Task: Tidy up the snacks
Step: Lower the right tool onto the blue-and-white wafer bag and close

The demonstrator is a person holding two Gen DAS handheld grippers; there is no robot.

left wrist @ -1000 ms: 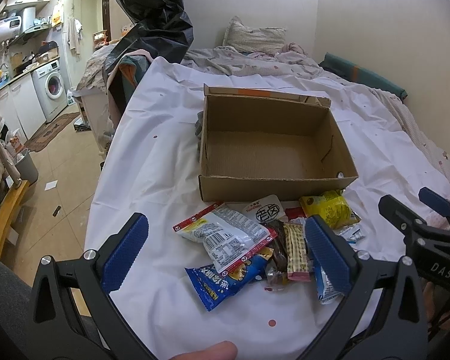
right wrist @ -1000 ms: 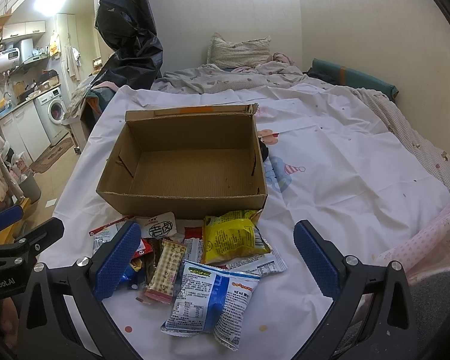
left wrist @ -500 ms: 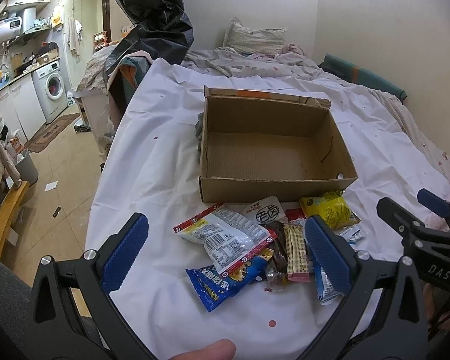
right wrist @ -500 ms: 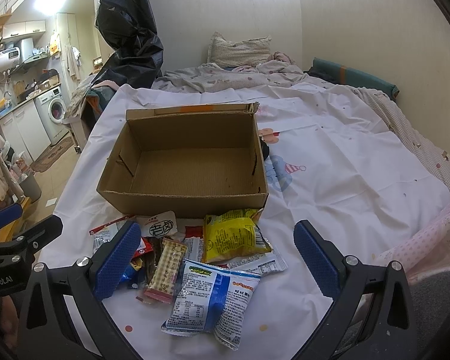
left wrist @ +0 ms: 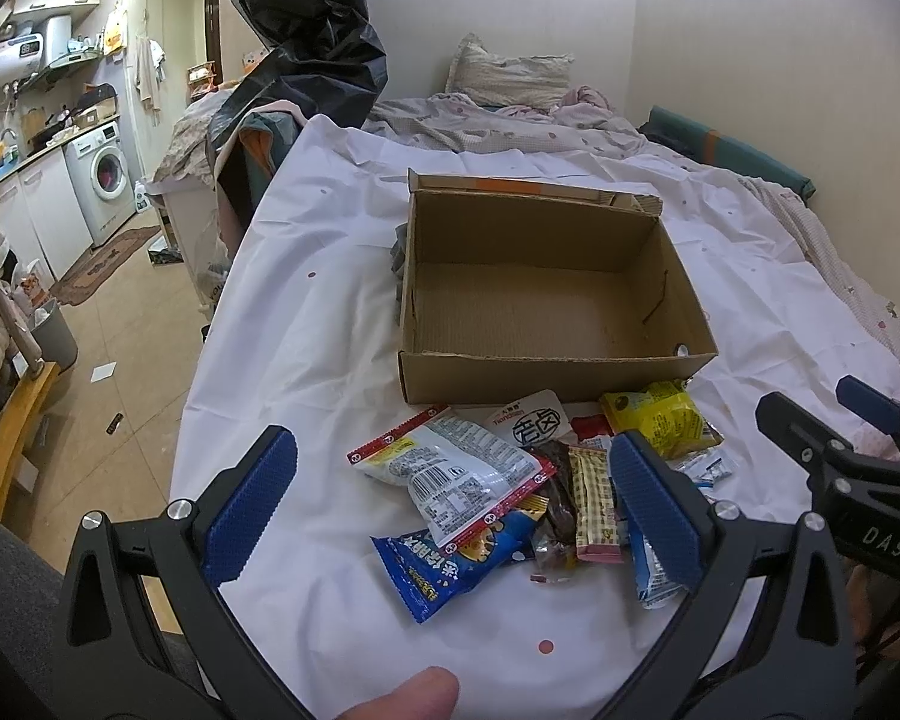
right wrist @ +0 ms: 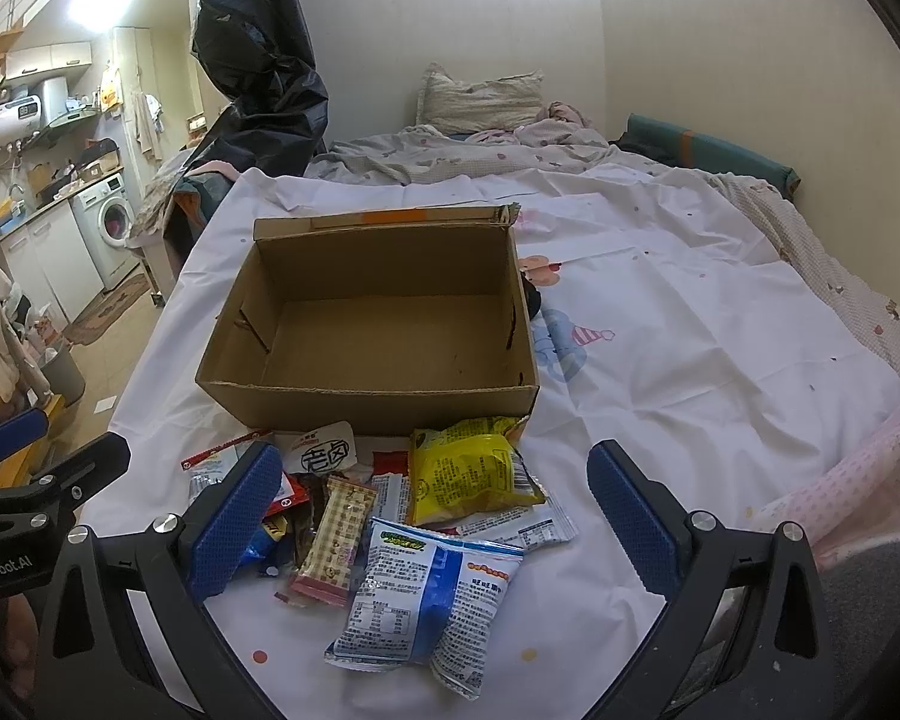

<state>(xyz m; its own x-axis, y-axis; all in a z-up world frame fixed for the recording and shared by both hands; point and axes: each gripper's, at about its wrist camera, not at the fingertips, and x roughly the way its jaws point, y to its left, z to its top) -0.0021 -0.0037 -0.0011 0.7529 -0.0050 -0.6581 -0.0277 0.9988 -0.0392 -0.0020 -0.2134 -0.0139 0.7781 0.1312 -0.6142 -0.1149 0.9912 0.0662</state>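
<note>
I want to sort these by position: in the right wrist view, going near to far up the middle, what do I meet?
Blue and white packet → yellow packet → cardboard box → pillow.

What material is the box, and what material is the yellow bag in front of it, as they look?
The box looks like plain brown corrugated cardboard, matte: its cut top edge is rough and the floor shows fine ribs. The yellow bag looks like thin printed plastic film, somewhat glossy: it is crinkled and puffed, with light glints; whether it has a foil lining cannot be seen.
</note>
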